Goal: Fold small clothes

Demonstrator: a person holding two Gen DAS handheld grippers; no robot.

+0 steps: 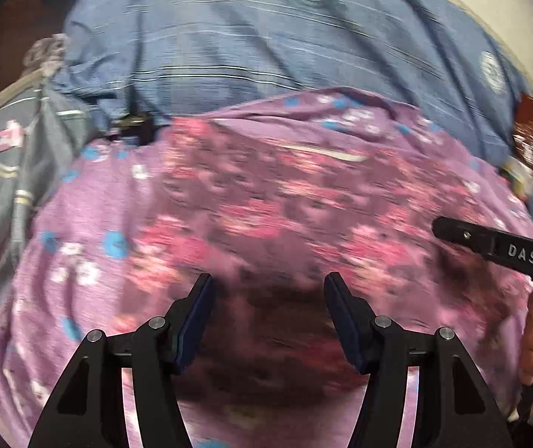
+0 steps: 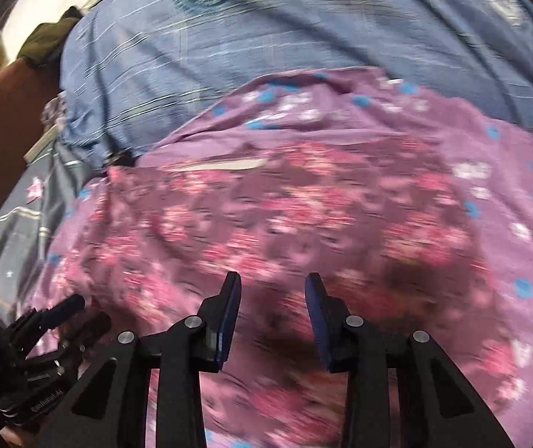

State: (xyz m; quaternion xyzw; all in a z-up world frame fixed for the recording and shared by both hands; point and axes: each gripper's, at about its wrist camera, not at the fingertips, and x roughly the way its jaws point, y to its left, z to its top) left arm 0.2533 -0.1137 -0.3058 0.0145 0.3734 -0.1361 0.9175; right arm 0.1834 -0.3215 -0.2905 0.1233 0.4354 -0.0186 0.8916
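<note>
A dark maroon garment with pink flowers lies spread on a lilac flowered cloth. It also shows in the right wrist view on the same lilac cloth. My left gripper is open and empty just above the garment's near part. My right gripper is open and empty over the garment too. The right gripper's finger reaches in at the right of the left wrist view. The left gripper shows at the lower left of the right wrist view. Both views are blurred.
A blue striped sheet covers the bed beyond the garment. A grey cloth with pink stars lies at the left. A dark object sits at the garment's far left corner. Red patterned fabric lies at the right.
</note>
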